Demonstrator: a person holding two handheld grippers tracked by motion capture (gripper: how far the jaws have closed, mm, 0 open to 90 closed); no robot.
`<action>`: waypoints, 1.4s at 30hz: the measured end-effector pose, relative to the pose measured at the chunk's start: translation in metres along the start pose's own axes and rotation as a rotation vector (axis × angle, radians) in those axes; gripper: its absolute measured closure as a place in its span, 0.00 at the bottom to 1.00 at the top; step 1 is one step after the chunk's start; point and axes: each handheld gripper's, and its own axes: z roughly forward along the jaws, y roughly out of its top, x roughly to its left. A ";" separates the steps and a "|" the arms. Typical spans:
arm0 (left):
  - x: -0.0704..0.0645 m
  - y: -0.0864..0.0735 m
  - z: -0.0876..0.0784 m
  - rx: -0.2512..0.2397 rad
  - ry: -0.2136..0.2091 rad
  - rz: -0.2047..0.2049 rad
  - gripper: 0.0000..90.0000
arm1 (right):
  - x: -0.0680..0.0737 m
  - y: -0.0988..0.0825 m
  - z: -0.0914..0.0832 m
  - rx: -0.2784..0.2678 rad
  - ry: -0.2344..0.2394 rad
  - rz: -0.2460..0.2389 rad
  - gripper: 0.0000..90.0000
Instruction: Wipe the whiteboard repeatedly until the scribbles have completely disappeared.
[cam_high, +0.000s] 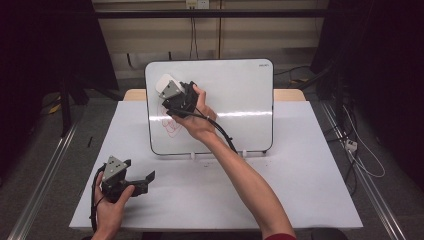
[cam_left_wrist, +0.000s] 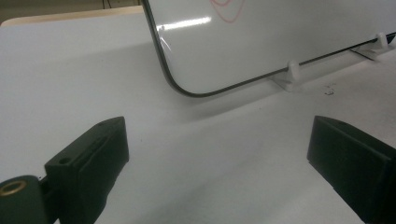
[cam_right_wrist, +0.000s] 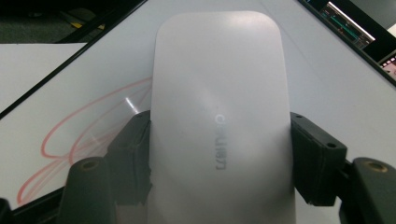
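- My right gripper (cam_high: 167, 95) pinches the white eraser (cam_right_wrist: 219, 116) by its two long sides, up at the far left of the whiteboard (cam_high: 240, 100).
- The red scribble (cam_high: 169, 125) lies just below, nearer to me.
- My left gripper (cam_high: 137, 175) rests spread wide on the table (cam_high: 300, 190).

My right gripper (cam_high: 172, 95) and hand cover part of the red scribble (cam_high: 167, 124) on the whiteboard (cam_high: 240, 100) in the high view. Eraser (cam_right_wrist: 219, 121) lower end cut off by the right gripper view's bottom edge; its logo is blurred, maybe "deli". Whiteboard top is cropped in the left gripper view. Small marks (cam_left_wrist: 329, 89) on the surface (cam_left_wrist: 70, 84) too tiny to read.
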 end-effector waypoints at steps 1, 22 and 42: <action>0.000 0.000 0.000 0.002 -0.001 0.001 0.06 | 0.000 0.000 0.000 0.000 0.000 0.000 0.35; -0.001 0.000 0.002 0.007 -0.003 0.004 0.06 | 0.031 -0.021 -0.010 -0.002 0.053 -0.051 0.35; 0.001 0.000 0.000 0.001 -0.006 -0.002 0.06 | -0.005 0.010 0.003 0.010 0.028 0.016 0.35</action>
